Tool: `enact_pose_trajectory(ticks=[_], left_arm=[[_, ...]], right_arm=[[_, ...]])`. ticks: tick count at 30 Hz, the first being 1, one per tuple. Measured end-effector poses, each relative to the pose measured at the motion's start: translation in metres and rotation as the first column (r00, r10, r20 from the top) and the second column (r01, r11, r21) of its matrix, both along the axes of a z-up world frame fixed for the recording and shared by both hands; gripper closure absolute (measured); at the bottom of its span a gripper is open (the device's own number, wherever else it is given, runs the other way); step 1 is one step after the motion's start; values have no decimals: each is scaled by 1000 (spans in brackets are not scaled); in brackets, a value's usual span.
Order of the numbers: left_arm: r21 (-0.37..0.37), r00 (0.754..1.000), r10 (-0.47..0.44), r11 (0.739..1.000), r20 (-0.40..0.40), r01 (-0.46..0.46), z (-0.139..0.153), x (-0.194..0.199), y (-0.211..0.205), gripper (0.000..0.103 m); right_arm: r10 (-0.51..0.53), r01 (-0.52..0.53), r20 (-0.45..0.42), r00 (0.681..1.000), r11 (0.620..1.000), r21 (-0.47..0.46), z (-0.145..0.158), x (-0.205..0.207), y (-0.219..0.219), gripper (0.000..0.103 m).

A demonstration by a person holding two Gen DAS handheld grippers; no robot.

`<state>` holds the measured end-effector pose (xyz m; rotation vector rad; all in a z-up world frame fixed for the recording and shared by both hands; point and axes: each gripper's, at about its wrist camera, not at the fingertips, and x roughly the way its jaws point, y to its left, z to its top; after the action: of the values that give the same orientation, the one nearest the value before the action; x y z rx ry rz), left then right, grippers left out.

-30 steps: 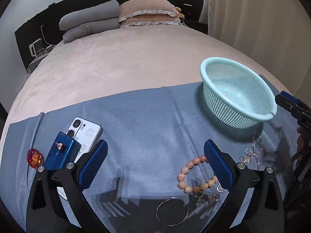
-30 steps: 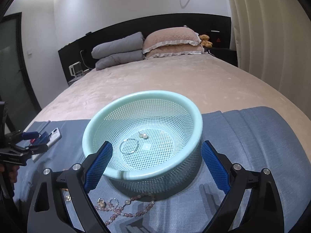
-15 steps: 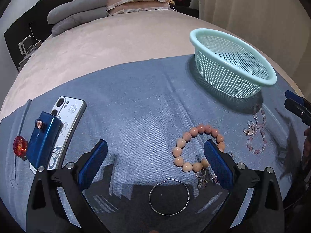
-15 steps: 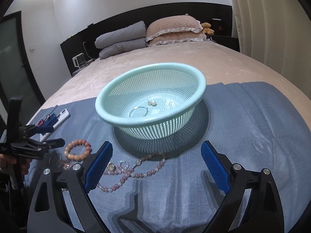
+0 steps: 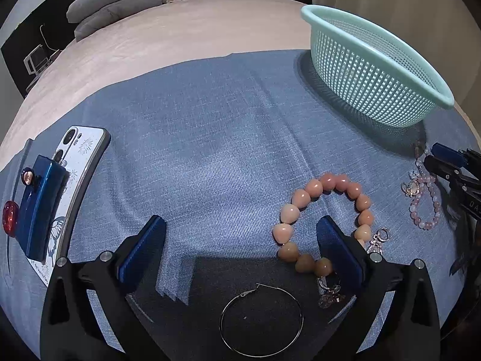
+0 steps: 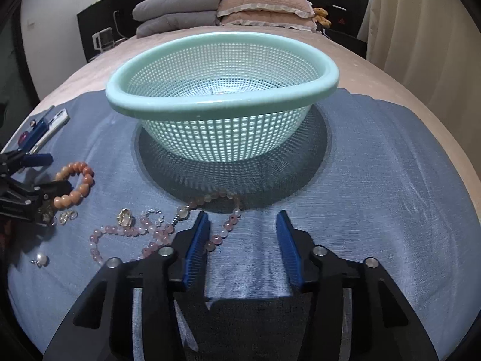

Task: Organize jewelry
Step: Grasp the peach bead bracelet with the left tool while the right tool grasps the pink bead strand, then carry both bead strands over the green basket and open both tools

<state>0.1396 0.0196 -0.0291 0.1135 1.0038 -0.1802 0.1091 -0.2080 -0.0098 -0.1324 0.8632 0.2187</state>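
A peach bead bracelet lies on the blue cloth; it also shows in the right wrist view. My left gripper is open low over the cloth, its right finger inside the bracelet's loop. A silver hoop lies below between the fingers. A pink bead necklace lies in front of the mint basket. My right gripper is open, partly narrowed, its left finger beside the necklace's right end.
A phone with a blue clip on it and a red stone lie at the cloth's left edge. A small pearl earring and silver charms lie near the bracelet. Pillows sit far back.
Both grippers have dropped lower toward the cloth. The left one moved forward onto the peach bracelet. The right one closed partway and came down beside the pink necklace.
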Motion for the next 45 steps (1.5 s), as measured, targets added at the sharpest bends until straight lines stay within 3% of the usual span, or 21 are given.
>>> enact_pose_trajectory(ticks=[1, 3, 5, 6, 8, 9, 10, 16, 20, 23, 35, 45], left_arm=[[2, 1000, -2, 1000, 8, 2, 0, -1, 0, 4], [1, 1000, 0, 1000, 25, 0, 0, -3, -1, 5], [-5, 1000, 4, 1000, 27, -4, 1, -5, 0, 9], [-7, 1000, -1, 1000, 25, 1, 3, -7, -1, 19], [-11, 999, -43, 999, 31, 43, 9, -11, -6, 54], [-22, 998, -56, 998, 25, 56, 11, -13, -6, 81], [-38, 998, -65, 997, 14, 66, 11, -13, -7, 88], [-58, 999, -43, 997, 21, 44, 13, -25, -10, 91], [-95, 998, -56, 994, -9, 55, 18, -32, -10, 91], [-81, 998, -65, 995, -19, 64, 24, -40, -13, 91], [-99, 997, -70, 992, 34, 73, 90, -38, -6, 91], [-68, 982, -129, 988, 138, 139, 154, -28, -27, 91]], right_arm=[[16, -16, 3, 1000, 1000, -13, -1, -1, 3, 77], [49, -49, -11, 999, 999, 5, -1, -2, 6, 95], [63, -63, -8, 998, 998, -14, -1, -3, 10, 97], [65, -65, -7, 998, 998, -15, -1, -4, 10, 97], [66, -66, -15, 998, 998, 7, 0, -2, 6, 97], [67, -67, -19, 998, 998, 15, 0, -2, 5, 97], [67, -67, -21, 998, 998, 22, 2, -2, 4, 97], [89, -81, -44, 995, 986, 144, 8, -5, -4, 97], [106, -105, 6, 994, 975, 197, 30, -16, -4, 97], [129, -131, 24, 991, 965, 226, 46, -22, -3, 97], [184, -213, 155, 971, 956, 200, 124, -35, 1, 97], [203, -245, 280, 938, 961, 127, 196, -28, 0, 97]])
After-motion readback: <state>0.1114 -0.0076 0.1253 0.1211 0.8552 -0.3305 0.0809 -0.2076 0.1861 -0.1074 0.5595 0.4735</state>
